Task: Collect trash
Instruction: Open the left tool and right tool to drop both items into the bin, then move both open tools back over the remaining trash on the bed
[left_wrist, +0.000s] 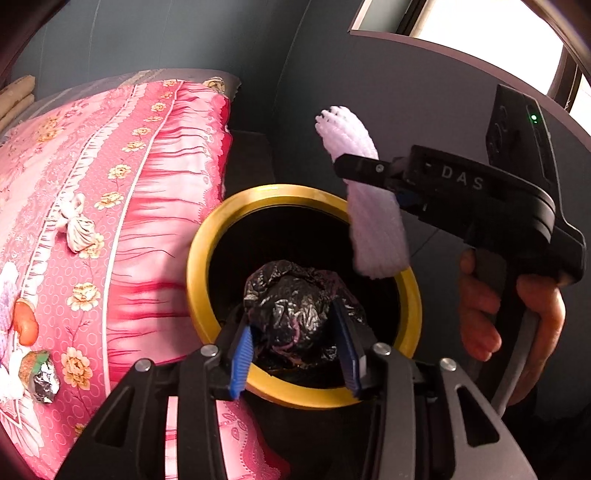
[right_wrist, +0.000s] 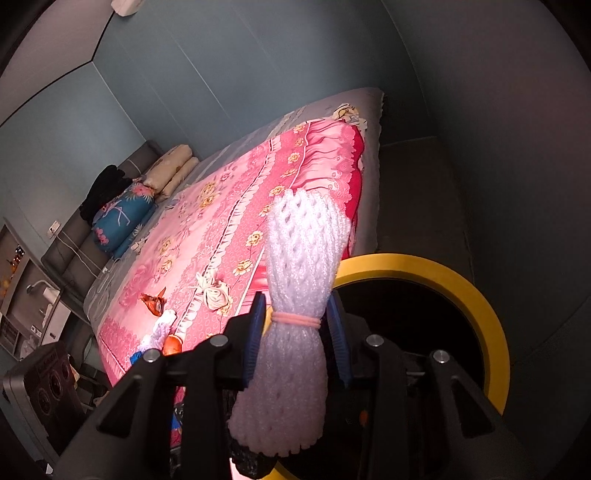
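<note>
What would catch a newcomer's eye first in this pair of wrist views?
The pink floral bedspread fills the left of both views, with small scraps of litter lying on it. Beside the bed stands the yellow-rimmed black bin. Over it, the left gripper has a crumpled black plastic bag between its blue pads, and the right gripper carries a white foam net sleeve tied with a pink band.

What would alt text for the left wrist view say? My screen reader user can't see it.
The left gripper holds a crumpled black plastic bag over a yellow-rimmed bin beside a pink floral bed. To the right, the right gripper holds a white foam net above the bin's rim.
</note>
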